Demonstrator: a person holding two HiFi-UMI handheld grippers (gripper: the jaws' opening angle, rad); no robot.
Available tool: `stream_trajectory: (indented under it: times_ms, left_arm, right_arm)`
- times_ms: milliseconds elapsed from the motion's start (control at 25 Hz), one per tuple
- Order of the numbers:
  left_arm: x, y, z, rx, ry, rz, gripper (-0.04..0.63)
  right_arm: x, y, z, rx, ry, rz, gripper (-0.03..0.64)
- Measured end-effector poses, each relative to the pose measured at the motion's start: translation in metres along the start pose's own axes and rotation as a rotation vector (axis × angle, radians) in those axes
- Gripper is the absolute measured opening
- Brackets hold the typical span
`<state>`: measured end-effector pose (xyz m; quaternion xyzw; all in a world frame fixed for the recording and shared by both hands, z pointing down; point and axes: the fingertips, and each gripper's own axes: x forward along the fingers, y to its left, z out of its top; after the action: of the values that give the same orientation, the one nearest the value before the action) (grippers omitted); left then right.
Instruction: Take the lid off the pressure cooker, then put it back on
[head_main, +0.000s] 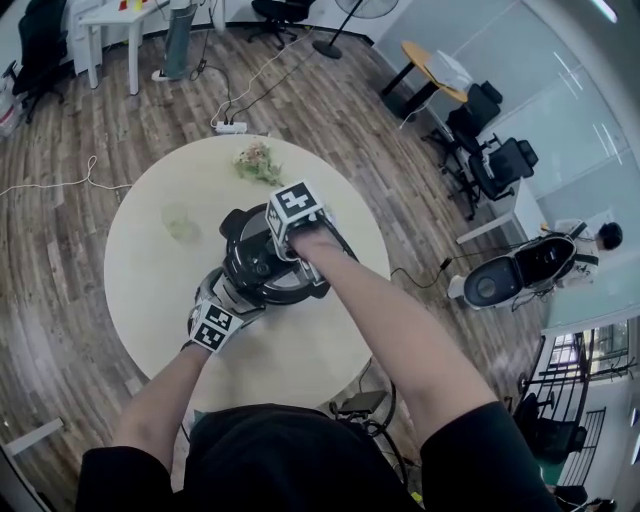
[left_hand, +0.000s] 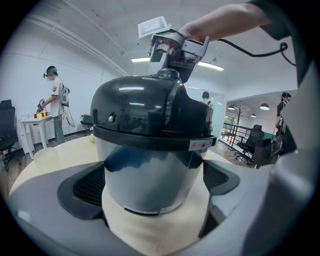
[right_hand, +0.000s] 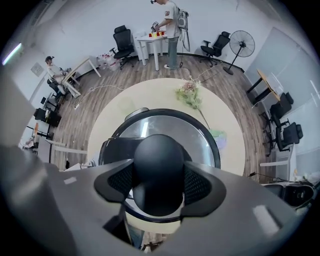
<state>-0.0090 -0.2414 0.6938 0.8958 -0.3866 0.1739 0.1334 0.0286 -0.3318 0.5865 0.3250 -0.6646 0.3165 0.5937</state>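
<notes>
The pressure cooker (head_main: 262, 262) stands in the middle of a round beige table (head_main: 150, 270), with its black domed lid (left_hand: 145, 110) seated on the silver body (left_hand: 150, 175). My right gripper (head_main: 285, 245) points straight down over it and is shut on the lid's round black knob (right_hand: 159, 165), one pad pressing on each side. My left gripper (head_main: 226, 296) comes in low from the near left. Its pads (left_hand: 90, 185) close on both sides of the cooker's body. The right gripper (left_hand: 170, 70) shows above the lid in the left gripper view.
A bunch of dried flowers (head_main: 257, 162) lies at the table's far edge, and a clear cup (head_main: 180, 222) stands left of the cooker. Cables and a power strip (head_main: 231, 127) lie on the wooden floor beyond. Office chairs, desks and people stand further off.
</notes>
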Motion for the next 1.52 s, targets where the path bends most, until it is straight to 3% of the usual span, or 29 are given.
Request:
stream_trajectory:
  times_ms: [480, 1280, 1520]
  left_arm:
    - [0.0, -0.001, 0.004, -0.016, -0.003, 0.008, 0.588]
    - [0.007, 0.001, -0.008, -0.002, 0.018, -0.02, 0.588]
    - [0.006, 0.002, -0.008, 0.001, 0.016, -0.018, 0.588]
  right_arm:
    - [-0.003, 0.001, 0.001, -0.137, -0.045, 0.05, 0.293]
    - [-0.006, 0.011, -0.009, -0.723, 0.012, 0.047, 0.304]
    - [-0.005, 0.013, -0.008, -0.734, 0.015, 0.049, 0.307]
